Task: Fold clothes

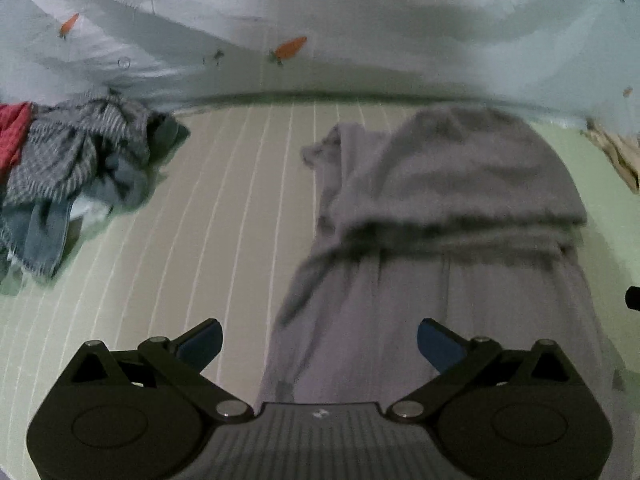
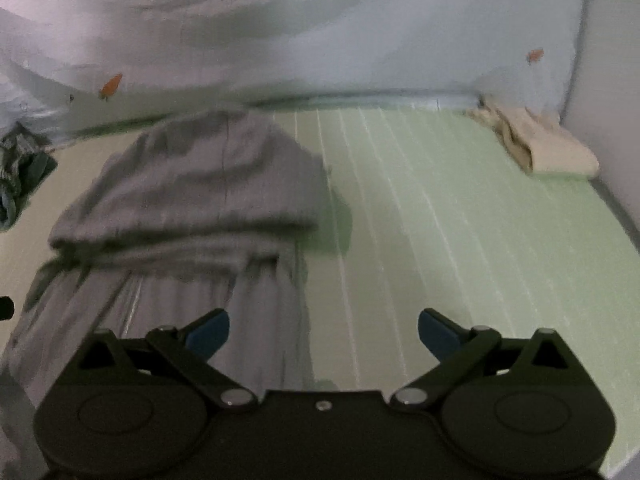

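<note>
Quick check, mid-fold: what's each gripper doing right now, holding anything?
Left gripper: open, holding nothing, above the grey garment.
Right gripper: open, holding nothing, at the garment's right edge.

On the striped bed sheet (image 1: 224,208), the half-folded garment (image 1: 452,216) lies in the middle, with the heap of unfolded clothes (image 1: 76,164) well to its left, the folded item (image 2: 540,144) far right, and the printed quilt (image 1: 320,20) behind it.
</note>
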`<move>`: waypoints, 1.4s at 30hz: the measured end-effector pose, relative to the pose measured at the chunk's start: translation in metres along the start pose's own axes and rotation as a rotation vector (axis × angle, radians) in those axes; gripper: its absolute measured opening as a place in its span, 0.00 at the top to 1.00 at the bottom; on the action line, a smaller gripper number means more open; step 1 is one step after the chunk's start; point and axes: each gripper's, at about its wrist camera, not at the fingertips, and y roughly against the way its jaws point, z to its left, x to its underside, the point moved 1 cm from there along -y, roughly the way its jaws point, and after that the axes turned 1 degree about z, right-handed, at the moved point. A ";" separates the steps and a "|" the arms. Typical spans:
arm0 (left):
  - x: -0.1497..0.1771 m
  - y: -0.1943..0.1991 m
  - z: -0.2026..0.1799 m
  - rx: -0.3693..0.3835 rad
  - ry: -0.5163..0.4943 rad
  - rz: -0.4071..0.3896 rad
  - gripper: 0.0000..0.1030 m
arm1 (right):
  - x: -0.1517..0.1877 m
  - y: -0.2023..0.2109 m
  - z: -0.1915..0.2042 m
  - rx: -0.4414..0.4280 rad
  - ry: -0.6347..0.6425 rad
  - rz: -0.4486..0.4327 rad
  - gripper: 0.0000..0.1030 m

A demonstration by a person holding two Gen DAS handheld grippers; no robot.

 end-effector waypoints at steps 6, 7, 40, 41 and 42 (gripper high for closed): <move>0.040 0.002 0.012 -0.007 -0.025 0.077 0.01 | 0.045 0.009 0.004 -0.003 -0.033 0.081 0.01; 0.045 0.000 0.014 -0.005 -0.024 0.090 0.01 | 0.050 0.009 0.005 -0.003 -0.042 0.090 0.01; 0.058 0.038 -0.005 0.287 -0.024 0.102 0.89 | 0.063 0.048 0.010 -0.324 -0.123 0.108 0.84; 0.048 0.044 -0.006 0.285 -0.020 0.066 0.89 | 0.053 0.051 0.008 -0.334 -0.129 0.081 0.84; 0.039 0.049 -0.008 0.282 -0.015 0.030 0.89 | 0.043 0.053 0.006 -0.342 -0.134 0.055 0.84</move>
